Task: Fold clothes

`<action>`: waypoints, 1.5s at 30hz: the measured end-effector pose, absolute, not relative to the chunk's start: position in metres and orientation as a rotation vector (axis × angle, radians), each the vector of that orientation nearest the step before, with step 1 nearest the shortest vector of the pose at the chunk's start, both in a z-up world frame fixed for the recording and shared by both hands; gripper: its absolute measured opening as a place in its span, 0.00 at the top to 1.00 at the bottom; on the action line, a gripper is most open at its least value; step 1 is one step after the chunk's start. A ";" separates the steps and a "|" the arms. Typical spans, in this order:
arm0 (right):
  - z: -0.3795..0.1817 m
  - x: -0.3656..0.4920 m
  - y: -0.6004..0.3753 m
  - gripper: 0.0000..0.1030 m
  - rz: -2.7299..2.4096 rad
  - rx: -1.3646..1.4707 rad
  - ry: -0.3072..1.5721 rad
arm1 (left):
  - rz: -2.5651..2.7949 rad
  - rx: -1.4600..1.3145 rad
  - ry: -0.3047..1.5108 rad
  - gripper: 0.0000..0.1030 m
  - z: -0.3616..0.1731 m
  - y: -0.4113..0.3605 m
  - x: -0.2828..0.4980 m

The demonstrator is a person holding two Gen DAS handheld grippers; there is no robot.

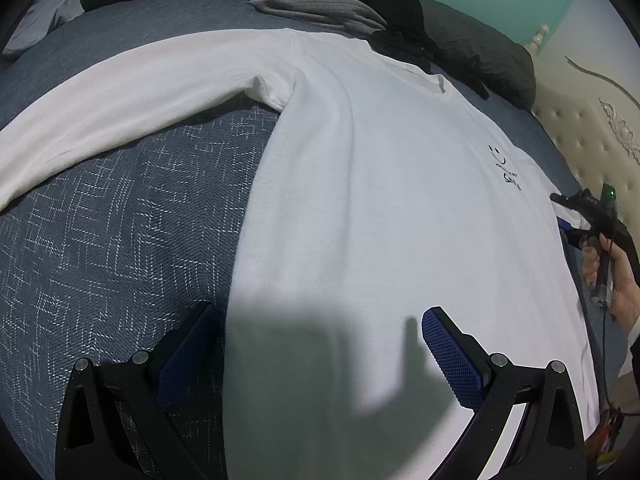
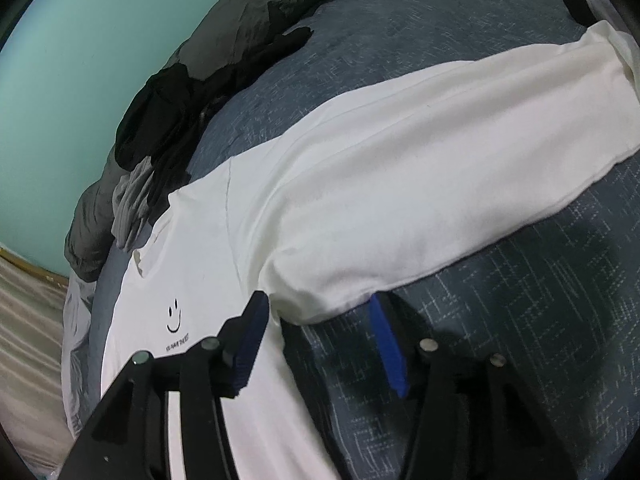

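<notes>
Blue-padded left tongs (image 1: 320, 344) hang released over the lower part of a white long-sleeved shirt (image 1: 380, 200), one pad above the bedspread beside the shirt's side edge, the other above the cloth itself; nothing is between them. The right tongs (image 2: 316, 328) are also spread wide, straddling the armpit fold where the right-hand sleeve (image 2: 460, 168) meets the body, though I cannot tell whether the pads touch the fabric yet.

Outward from there, the shirt lies face up and flat on the blue-grey bedspread (image 1: 112, 220), with a small smiley print (image 2: 174, 314) on the chest. Both sleeves stretch straight out to the sides, the other sleeve (image 1: 132, 96) reaching far across the bed. Beyond the collar sits a heap of dark and grey clothes (image 1: 328, 4) against the wall.

As for progress, the spreading looks done and no fold has been made: sleeves are out, sides unturned, hem not brought up. Judging from the right tongs' position, the first sleeve fold is about to start, and everything after it remains.
</notes>
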State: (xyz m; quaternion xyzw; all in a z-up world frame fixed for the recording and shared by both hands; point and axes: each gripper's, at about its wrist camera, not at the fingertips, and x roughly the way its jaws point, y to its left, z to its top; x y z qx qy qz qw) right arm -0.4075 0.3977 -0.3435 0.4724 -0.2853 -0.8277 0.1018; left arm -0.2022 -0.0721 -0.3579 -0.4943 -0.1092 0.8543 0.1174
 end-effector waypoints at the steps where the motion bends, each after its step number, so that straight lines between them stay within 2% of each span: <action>1: -0.344 -0.409 0.397 0.48 -2.447 1.394 -0.847 | 2.500 -1.446 -0.320 0.00 -0.358 -0.072 -0.202; 13: -0.345 -0.412 0.397 0.50 -2.479 1.356 -0.873 | 2.509 -1.450 -0.294 0.00 -0.360 -0.069 -0.203; 16: -0.344 -0.411 0.399 0.73 -2.502 1.348 -0.855 | 2.511 -1.450 -0.285 0.01 -0.360 -0.069 -0.203; 17: -0.343 -0.411 0.400 0.77 -2.510 1.345 -0.844 | 2.512 -1.450 -0.282 0.00 -0.360 -0.068 -0.203; 18: -0.342 -0.411 0.401 0.86 -2.518 1.342 -0.830 | 2.512 -1.449 -0.280 0.00 -0.360 -0.070 -0.201; 21: -0.337 -0.410 0.403 0.96 -2.539 1.318 -0.799 | 2.513 -1.443 -0.285 0.00 -0.359 -0.072 -0.198; 32: -0.310 -0.417 0.417 0.98 -2.624 1.189 -0.777 | 2.524 -1.439 -0.267 0.00 -0.359 -0.066 -0.204; 39: -0.341 -0.424 0.423 0.96 -2.514 1.399 -0.815 | 2.531 -1.444 -0.233 0.01 -0.360 -0.065 -0.203; 45: -0.325 -0.402 0.456 0.96 -2.582 1.364 -0.737 | 2.529 -1.443 -0.239 0.01 -0.358 -0.064 -0.204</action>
